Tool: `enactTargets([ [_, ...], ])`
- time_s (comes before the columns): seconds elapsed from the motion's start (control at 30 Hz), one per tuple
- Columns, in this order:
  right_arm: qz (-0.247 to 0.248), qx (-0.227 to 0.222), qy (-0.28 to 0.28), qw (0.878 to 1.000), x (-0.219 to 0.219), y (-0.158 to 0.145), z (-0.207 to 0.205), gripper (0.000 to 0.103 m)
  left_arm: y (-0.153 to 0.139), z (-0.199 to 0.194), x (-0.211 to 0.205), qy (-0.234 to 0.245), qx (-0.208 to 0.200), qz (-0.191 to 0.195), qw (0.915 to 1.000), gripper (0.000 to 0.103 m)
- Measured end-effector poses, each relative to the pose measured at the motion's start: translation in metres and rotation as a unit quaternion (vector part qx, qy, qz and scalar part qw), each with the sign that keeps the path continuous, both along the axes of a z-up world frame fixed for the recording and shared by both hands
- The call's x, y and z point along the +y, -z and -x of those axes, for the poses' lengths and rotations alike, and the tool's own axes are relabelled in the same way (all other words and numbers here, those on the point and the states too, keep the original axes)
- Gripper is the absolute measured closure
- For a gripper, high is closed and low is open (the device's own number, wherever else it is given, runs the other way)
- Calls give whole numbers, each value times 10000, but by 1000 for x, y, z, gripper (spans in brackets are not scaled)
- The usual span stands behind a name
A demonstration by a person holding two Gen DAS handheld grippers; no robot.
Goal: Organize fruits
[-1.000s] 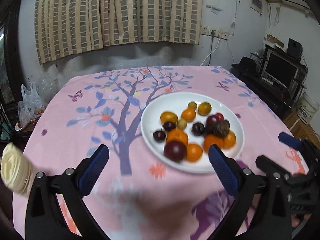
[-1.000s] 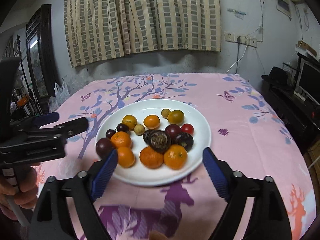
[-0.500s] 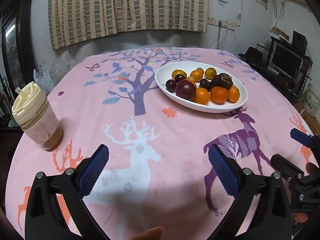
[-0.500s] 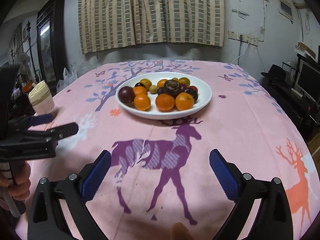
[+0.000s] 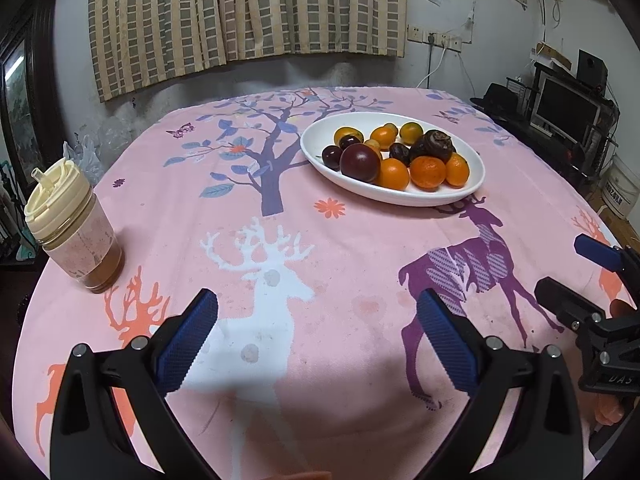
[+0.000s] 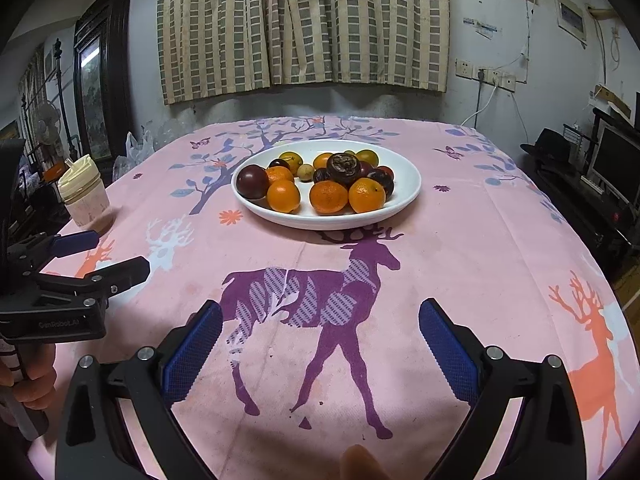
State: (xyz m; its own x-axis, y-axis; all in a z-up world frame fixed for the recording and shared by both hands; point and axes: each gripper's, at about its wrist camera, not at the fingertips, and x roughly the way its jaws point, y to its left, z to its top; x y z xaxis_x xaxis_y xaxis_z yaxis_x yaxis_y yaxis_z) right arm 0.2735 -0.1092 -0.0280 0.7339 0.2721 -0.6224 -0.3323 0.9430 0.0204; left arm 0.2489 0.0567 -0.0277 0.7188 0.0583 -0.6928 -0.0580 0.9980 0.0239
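left gripper (image 5: 316, 336): spread, empty, low, well short of fruit plate (image 5: 472, 166) | right gripper (image 6: 320, 338): spread, empty, level beside it

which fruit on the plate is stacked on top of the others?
The dark brown wrinkled fruit with the rough crown: it sits on the pile on the white plate, higher than the oranges and plums around it.

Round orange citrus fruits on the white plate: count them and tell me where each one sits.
4 clearly visible on the oval white ceramic plate: three in the near row, one behind the large dark purple plum at. Others may be hidden farther back.
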Motion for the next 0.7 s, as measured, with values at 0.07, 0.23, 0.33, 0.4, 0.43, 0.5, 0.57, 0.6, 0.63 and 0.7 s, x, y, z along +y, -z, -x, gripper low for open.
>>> enactTargets([
  [0.07, 2, -9, 1, 10000, 0, 0, 0, 4, 0, 0, 0, -5, -7, 6, 10000, 5],
  [0.23, 3, -3, -2, 10000, -1, 0, 0, 4, 0, 0, 0, -3, 2, 3, 10000, 5],
  [0.33, 6, 0, 2, 10000, -1, 1, 0, 4, 0, 1, 1, 6, -15, -12, 10000, 5],
  [0.4, 9, 3, 6, 10000, -1, 1, 0, 4, 0, 1, 1, 4, -9, -13, 10000, 5],
  [0.43, 10, 3, 6, 10000, -1, 1, 0, 4, 0, 1, 1, 10, -7, -8, 10000, 5],
  [0.5, 11, 6, 7, 10000, -1, 1, 0, 4, 0, 2, 1, 6, -4, -17, 10000, 5],
  [0.57, 10, 4, 5, 10000, -1, 1, 0, 4, 0, 2, 1, 6, -8, -11, 10000, 5],
  [0.6, 11, 6, 9, 10000, -1, 1, 0, 4, 0, 2, 1, 13, -10, -5, 10000, 5],
  [0.63, 12, 10, 10, 10000, -1, 1, 0, 4, 0, 2, 1, 14, -14, -5, 10000, 5],
  [0.7, 16, 13, 11, 10000, -1, 1, -1, 4, 1, 2, 0, 9, -19, -21, 10000, 5],
])
